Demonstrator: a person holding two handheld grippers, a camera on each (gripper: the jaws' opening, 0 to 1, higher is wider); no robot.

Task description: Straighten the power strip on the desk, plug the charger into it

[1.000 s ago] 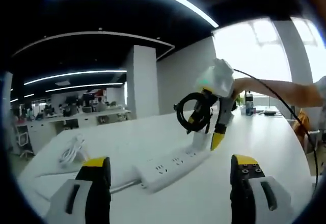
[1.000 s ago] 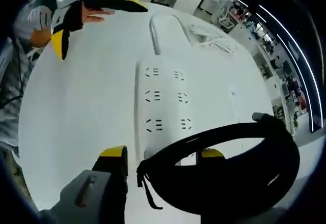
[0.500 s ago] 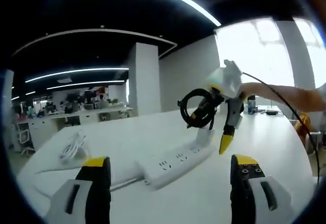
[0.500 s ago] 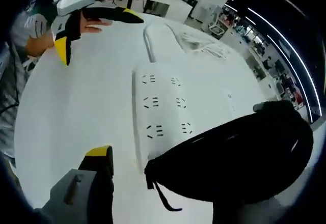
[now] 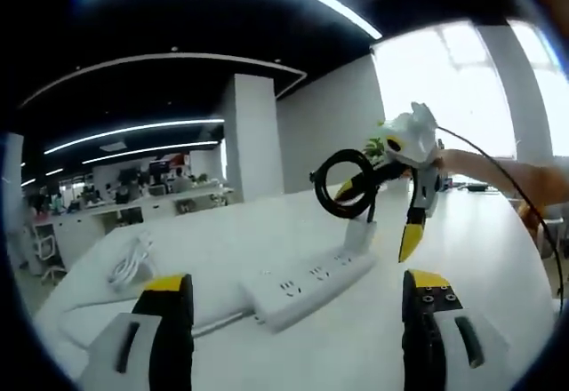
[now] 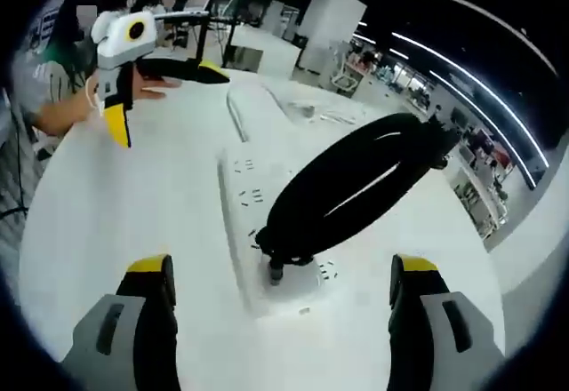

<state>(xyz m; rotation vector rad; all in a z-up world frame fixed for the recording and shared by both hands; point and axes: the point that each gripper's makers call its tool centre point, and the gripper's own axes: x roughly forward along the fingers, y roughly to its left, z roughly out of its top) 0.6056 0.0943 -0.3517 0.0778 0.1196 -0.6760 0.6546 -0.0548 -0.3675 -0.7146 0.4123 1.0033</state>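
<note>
A white power strip (image 5: pixel 307 284) lies on the white desk (image 5: pixel 356 347), also seen in the right gripper view (image 6: pixel 240 222). A white charger (image 5: pixel 358 235) stands in a socket at its far end, carrying a coil of black cable (image 5: pixel 342 182). In the right gripper view the coil (image 6: pixel 356 187) leans over the strip and hides the charger. My right gripper (image 6: pixel 280 267) is open, its jaws wide apart on either side of the coil; it hovers beside the charger (image 5: pixel 382 218). My left gripper (image 5: pixel 298 280) is open and holds nothing, short of the strip's near end; it also hangs at the upper left (image 6: pixel 164 98).
A bundled white cable (image 5: pixel 129 262) lies on the desk beyond the strip, also in the right gripper view (image 6: pixel 320 111). The strip's white cord (image 6: pixel 233 111) runs away from it. A person's arm (image 5: pixel 498 164) holds the right gripper. Office desks stand behind.
My right gripper has opened and drawn back from the charger and coil, which now stand on the strip by themselves. The left gripper has stayed open.
</note>
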